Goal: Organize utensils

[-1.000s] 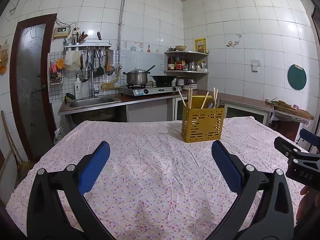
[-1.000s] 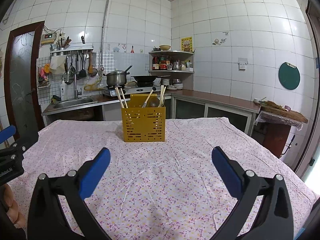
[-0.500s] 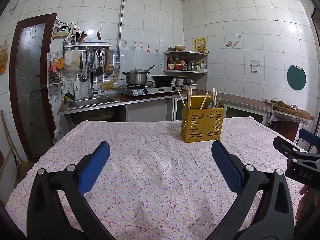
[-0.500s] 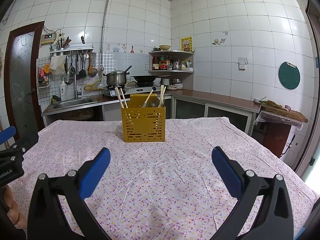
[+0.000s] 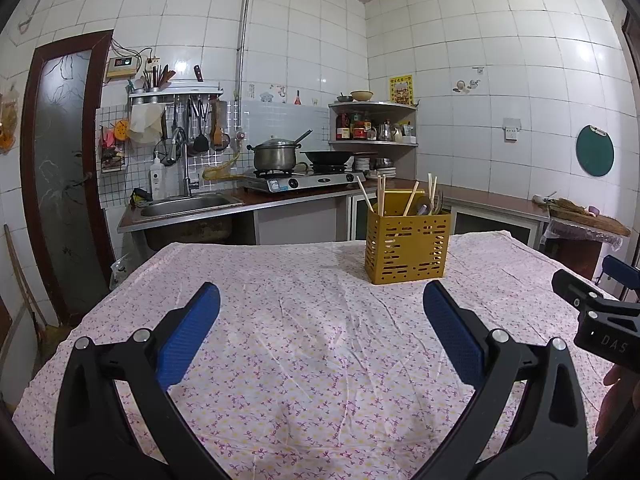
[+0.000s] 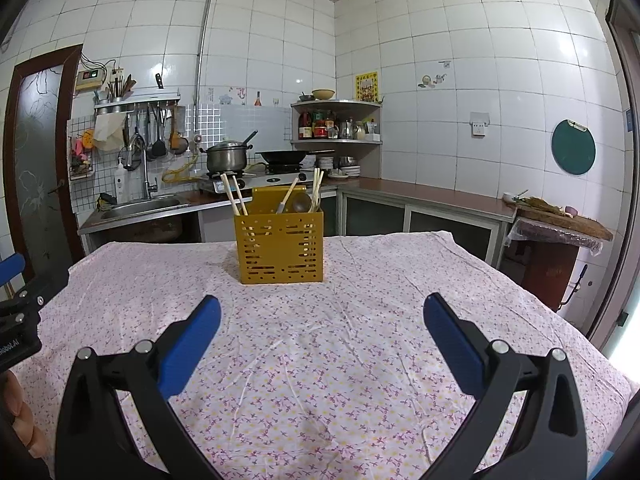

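Note:
A yellow perforated utensil holder [image 5: 408, 250] stands upright at the far side of the table; it also shows in the right wrist view [image 6: 279, 248]. Chopsticks [image 6: 234, 199], a spoon [image 6: 301, 202] and other utensils stick up out of it. My left gripper [image 5: 320, 300] is open and empty, hovering above the cloth well short of the holder. My right gripper [image 6: 320, 308] is open and empty, also short of the holder. Each gripper shows at the edge of the other's view.
The table carries a pink floral cloth [image 5: 312, 336]. Behind it run a counter with a sink [image 5: 188, 204], a stove with a pot [image 5: 276, 156] and a wok [image 5: 326, 157], and a corner shelf [image 5: 372, 124]. A side table [image 6: 560, 224] stands at the right.
Both views have drifted only slightly; the holder sits a touch lower in the frames. Both grippers stay open and empty.

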